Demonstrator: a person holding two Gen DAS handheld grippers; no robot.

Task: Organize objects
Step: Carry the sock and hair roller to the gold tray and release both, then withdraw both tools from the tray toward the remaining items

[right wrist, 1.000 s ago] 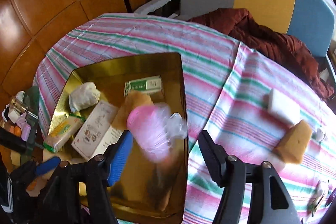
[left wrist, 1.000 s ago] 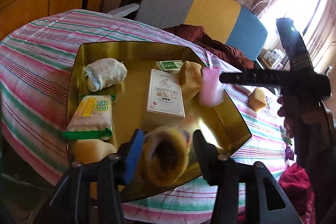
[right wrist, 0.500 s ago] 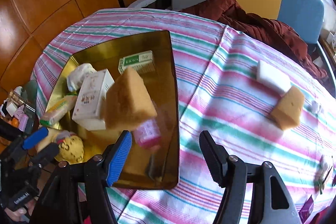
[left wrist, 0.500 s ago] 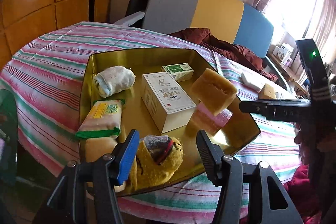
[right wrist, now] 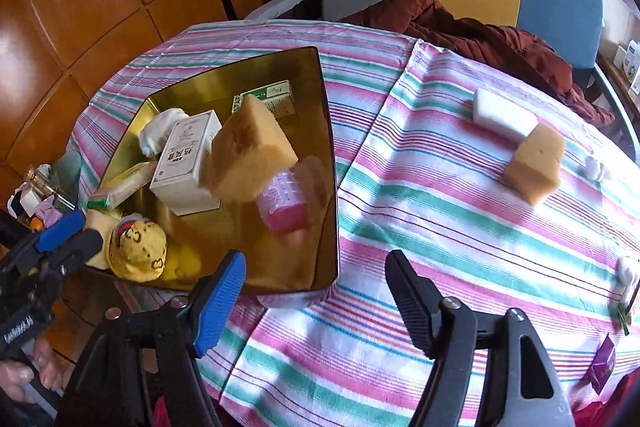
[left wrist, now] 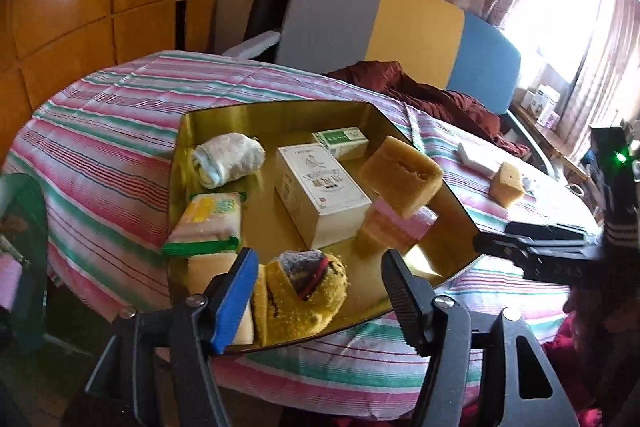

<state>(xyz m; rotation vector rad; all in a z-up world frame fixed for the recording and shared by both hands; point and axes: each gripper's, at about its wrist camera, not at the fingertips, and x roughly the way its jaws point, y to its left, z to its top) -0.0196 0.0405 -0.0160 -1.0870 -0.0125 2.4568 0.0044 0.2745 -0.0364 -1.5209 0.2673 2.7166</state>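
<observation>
My left gripper (left wrist: 316, 291) jaws just opening, yellow sock (left wrist: 308, 301) loose between them at six o'clock in the gold tray (left wrist: 280, 115), tan sponge (right wrist: 250, 151) atop pink pack (right wrist: 284, 205) at the tray's three o'clock, my right gripper (right wrist: 316, 287) jaws just widening, empty, second sponge (right wrist: 534, 163) at two o'clock.

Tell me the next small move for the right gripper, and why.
Probably swing the right gripper over to the sponge still out on the striped cloth. Its jaws have just been opening and hold nothing, and the gold tray already holds the other sponge.
</observation>
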